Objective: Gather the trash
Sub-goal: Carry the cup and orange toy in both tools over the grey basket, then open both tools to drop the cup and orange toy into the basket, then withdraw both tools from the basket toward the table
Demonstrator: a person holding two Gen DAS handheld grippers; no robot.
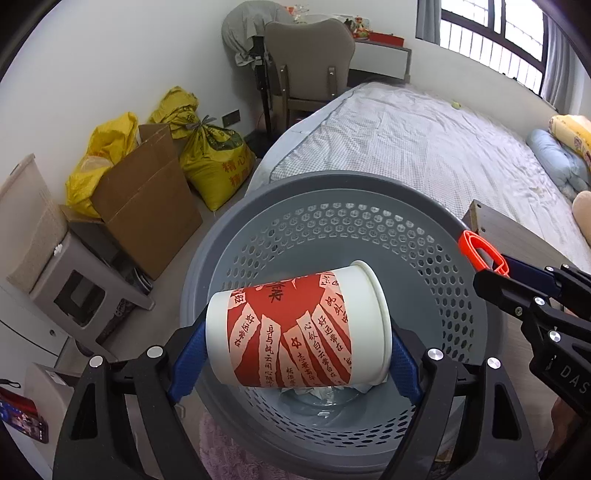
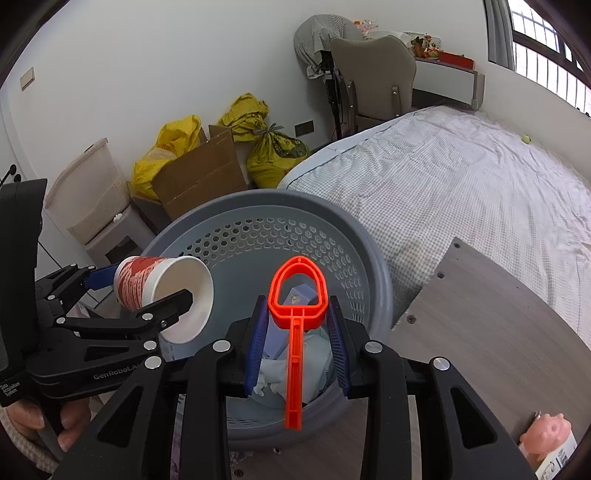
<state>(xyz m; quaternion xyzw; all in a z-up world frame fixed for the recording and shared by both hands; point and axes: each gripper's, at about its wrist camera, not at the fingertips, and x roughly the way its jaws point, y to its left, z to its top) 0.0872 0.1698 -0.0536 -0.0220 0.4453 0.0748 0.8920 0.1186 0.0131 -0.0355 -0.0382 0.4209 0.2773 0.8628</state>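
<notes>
One paper cup (image 1: 295, 328) and one orange scoop (image 2: 297, 314), held over one basket (image 1: 258, 206).

walls: white, daylit | window (image 1: 491, 33): barred, far right | bed (image 2: 461, 192): checked sheet | chair (image 1: 308, 62): grey-beige, at a desk (image 2: 447, 74) | corner: cardboard box (image 1: 147, 199), yellow sacks (image 1: 214, 158), beige cabinet (image 2: 92, 199) | wooden tabletop (image 2: 491, 332): near right
</notes>
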